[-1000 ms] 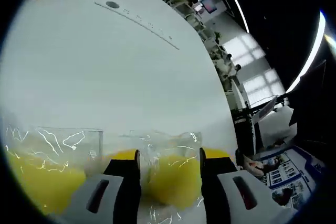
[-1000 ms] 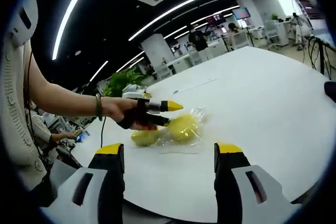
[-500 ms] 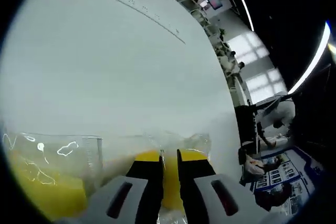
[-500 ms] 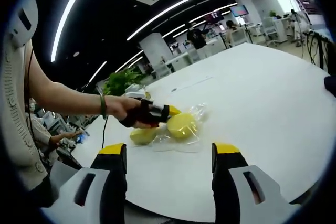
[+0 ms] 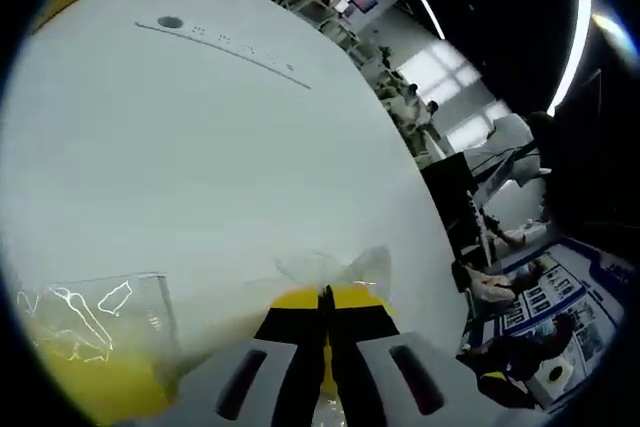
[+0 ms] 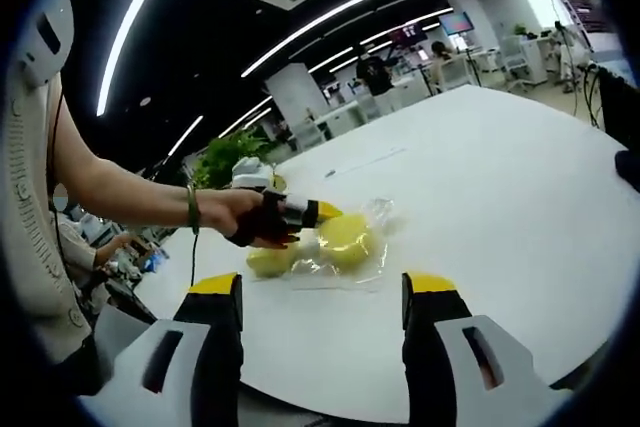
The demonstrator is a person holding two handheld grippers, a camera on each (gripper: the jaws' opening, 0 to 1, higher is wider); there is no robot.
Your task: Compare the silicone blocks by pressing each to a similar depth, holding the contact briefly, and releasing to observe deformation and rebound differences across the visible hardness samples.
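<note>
The left tongs (image 5: 325, 312) were pinched almost together on a yellow silicone block (image 6: 345, 235) inside its clear bag (image 6: 352, 265), with a second bagged yellow block (image 5: 75, 377) lying just beside it on the white desk (image 5: 200, 147). The right tongs (image 6: 320, 292) hung wide apart and empty, well back from the blocks near the desk's edge.

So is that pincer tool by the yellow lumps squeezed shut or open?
Shut. In the left gripper view the left gripper has its yellow-tipped jaws pressed together over a bagged yellow silicone block, with no gap between them.
</note>
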